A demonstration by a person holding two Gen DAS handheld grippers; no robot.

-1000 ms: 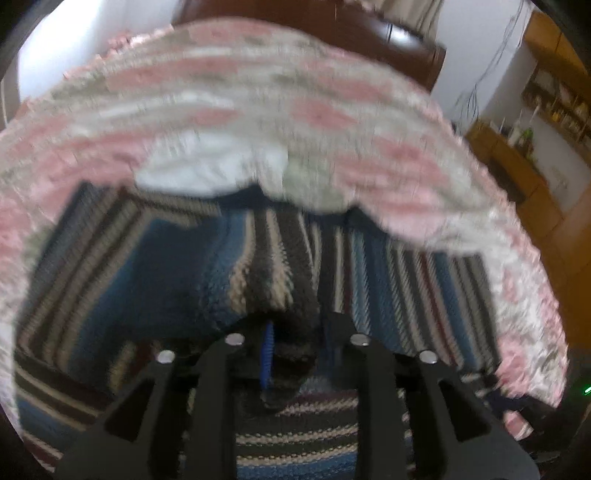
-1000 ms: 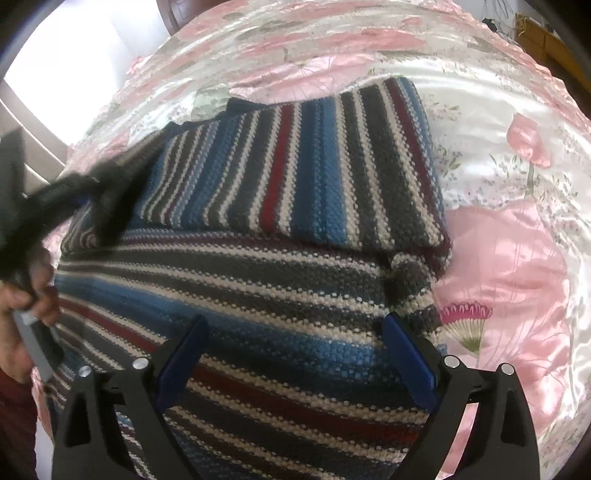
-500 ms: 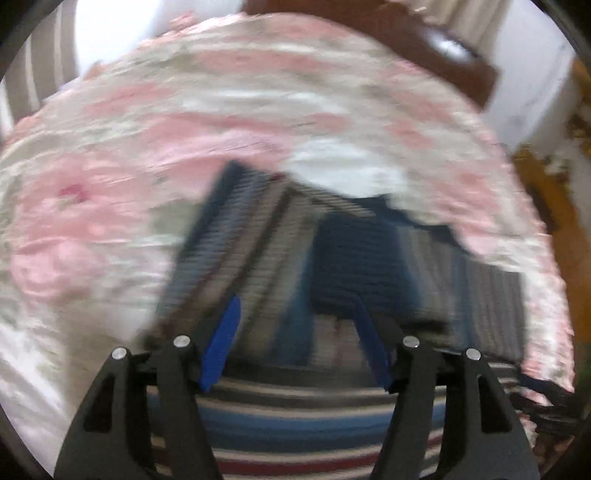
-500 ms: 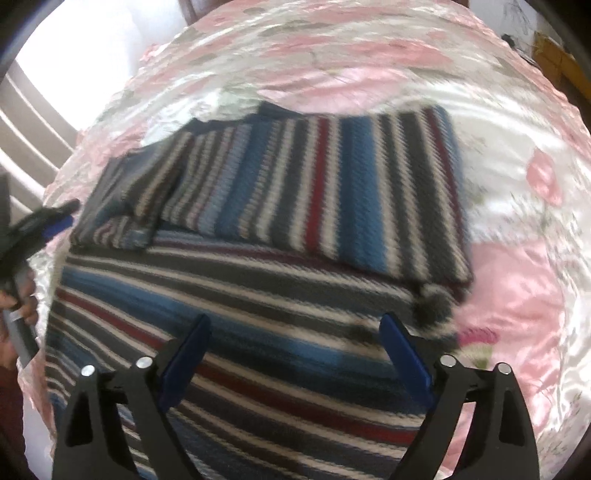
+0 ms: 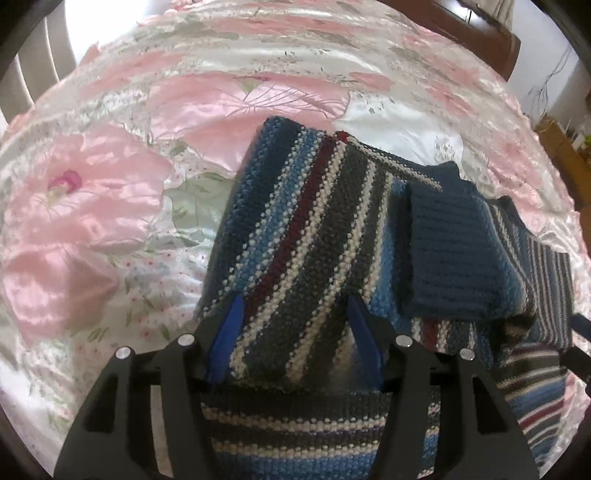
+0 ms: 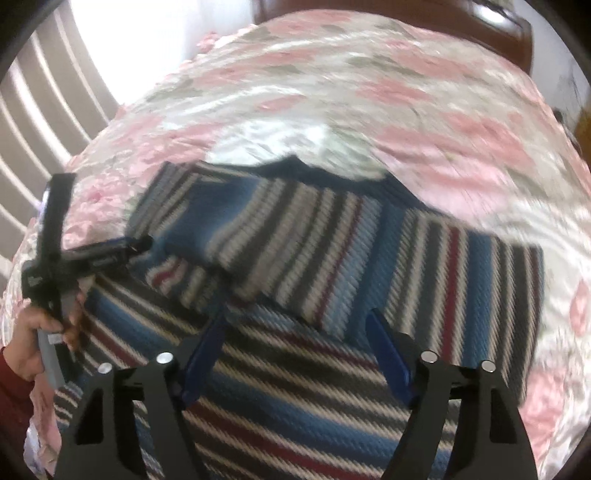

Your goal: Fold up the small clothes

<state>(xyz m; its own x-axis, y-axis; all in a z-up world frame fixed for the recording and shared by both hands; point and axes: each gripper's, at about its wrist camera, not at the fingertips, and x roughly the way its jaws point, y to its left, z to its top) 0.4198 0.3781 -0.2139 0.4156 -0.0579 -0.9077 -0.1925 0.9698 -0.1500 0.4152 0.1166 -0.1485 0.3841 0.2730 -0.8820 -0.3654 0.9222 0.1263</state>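
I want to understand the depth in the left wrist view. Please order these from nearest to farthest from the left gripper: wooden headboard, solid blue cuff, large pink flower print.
1. Solid blue cuff, just right of the left gripper.
2. Large pink flower print, ahead on the bedspread.
3. Wooden headboard, at the bed's far end, upper right.

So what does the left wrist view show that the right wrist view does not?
Only the left wrist view shows the sweater's plain dark blue cuff folded over the stripes, and a wooden cabinet at the far right. Only the right wrist view shows the person's hand holding the left gripper at the sweater's edge, plus the striped curtain. Both show the striped sweater on the pink flowered bedspread, the dark headboard, and open blue gripper fingers over the knit.
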